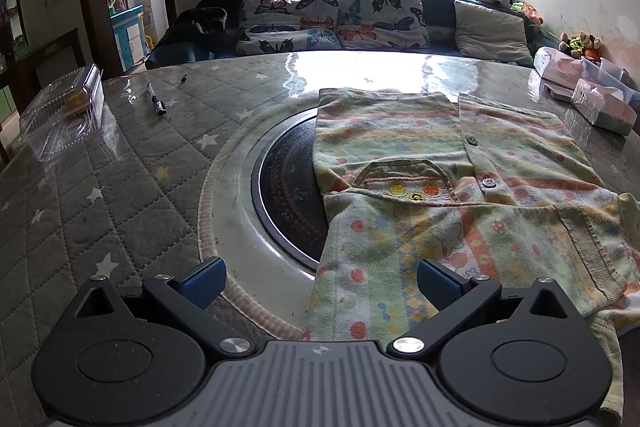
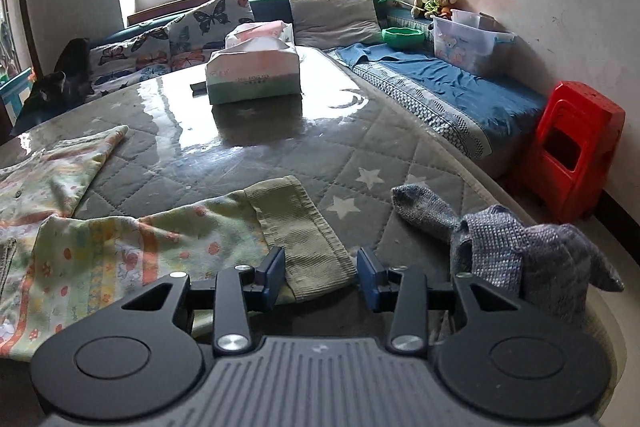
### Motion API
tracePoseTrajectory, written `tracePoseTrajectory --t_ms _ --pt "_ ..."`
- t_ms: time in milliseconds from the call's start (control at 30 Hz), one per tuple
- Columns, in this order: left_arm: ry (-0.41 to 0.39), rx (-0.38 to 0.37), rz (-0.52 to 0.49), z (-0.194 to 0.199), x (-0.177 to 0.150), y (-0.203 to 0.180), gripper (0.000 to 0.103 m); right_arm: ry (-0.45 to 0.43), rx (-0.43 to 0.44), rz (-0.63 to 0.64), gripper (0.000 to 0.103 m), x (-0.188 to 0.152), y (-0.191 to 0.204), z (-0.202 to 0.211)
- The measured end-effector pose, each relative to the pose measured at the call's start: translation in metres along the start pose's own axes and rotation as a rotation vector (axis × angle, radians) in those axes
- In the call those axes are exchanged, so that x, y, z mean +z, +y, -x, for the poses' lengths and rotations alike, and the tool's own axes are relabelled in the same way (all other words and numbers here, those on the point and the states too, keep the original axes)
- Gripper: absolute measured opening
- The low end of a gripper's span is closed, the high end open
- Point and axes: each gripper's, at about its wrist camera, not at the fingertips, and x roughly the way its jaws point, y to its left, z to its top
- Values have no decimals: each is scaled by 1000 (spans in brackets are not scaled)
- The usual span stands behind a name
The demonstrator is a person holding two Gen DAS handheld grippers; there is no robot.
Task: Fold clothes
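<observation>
A small patterned child's cardigan [image 1: 432,163] with pastel stripes, buttons and a green ribbed collar lies flat on the table, partly over a round black hotplate [image 1: 288,187]. One sleeve is folded across its front. My left gripper [image 1: 320,281] is open, low over the near left edge of the garment, with the cloth between its blue pads [image 1: 438,285]. In the right wrist view the other sleeve [image 2: 160,239] stretches out, ending in a green ribbed cuff [image 2: 304,231]. My right gripper [image 2: 320,277] is open, its fingers on either side of that cuff's end.
A grey knitted garment [image 2: 520,247] lies bunched at the table's right edge. Tissue packs [image 2: 252,75] sit further back, a clear plastic box [image 1: 64,111] and a pen [image 1: 155,99] at the left. A sofa with cushions [image 1: 376,15] and a red stool [image 2: 576,155] surround the quilted table [image 1: 120,179].
</observation>
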Motion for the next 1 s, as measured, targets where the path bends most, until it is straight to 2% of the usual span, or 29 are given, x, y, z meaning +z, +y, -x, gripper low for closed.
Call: tracePoseTrajectory --t_ms 67,233,300,633,1000 --pt "2 -2 -1 0 0 -1 103 0 6 0 34 0 1 0" --pt "5 -4 1 -1 -1 -1 103 -5 43 -14 14 0 4 4" --pt "4 -4 1 -1 -1 -1 103 -21 52 -10 11 2 7 7" --pt "7 -16 -5 -2 -1 -7 103 -96 162 42 9 21 39 32" --pt "15 -30 -31 -5 2 -19 103 -120 317 136 9 36 97 43"
